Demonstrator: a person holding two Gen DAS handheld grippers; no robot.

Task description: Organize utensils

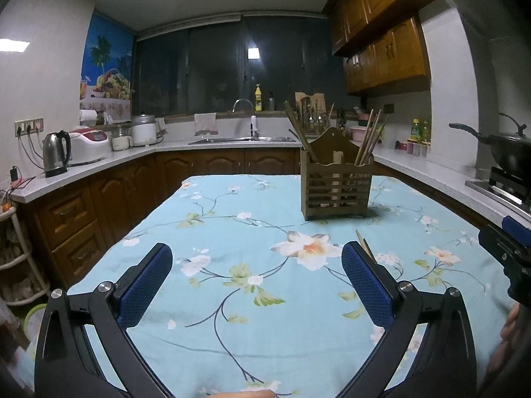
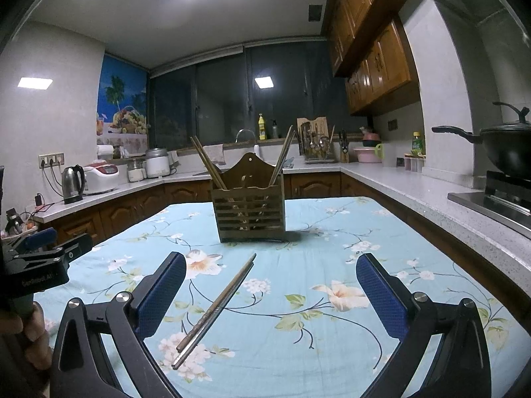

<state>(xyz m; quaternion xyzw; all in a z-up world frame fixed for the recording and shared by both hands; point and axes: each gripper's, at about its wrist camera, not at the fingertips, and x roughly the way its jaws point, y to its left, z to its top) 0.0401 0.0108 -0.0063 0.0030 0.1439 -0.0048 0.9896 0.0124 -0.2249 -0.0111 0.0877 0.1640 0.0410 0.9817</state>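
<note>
A wooden slatted utensil holder (image 2: 249,209) stands on the table with chopsticks leaning out of its left and right compartments; it also shows in the left wrist view (image 1: 336,184). A pair of chopsticks (image 2: 215,310) lies loose on the floral tablecloth (image 2: 298,331), between my right gripper's fingers. My right gripper (image 2: 270,273) is open and empty above them. My left gripper (image 1: 257,263) is open and empty over the cloth; only the chopstick tips (image 1: 365,245) show behind its right finger.
Kitchen counters ring the table. A kettle (image 1: 56,152) and rice cooker (image 1: 89,144) stand at the left, a sink (image 1: 242,138) at the back, a black wok (image 2: 507,151) on the stove at the right. The other gripper shows at each view's edge (image 2: 39,262).
</note>
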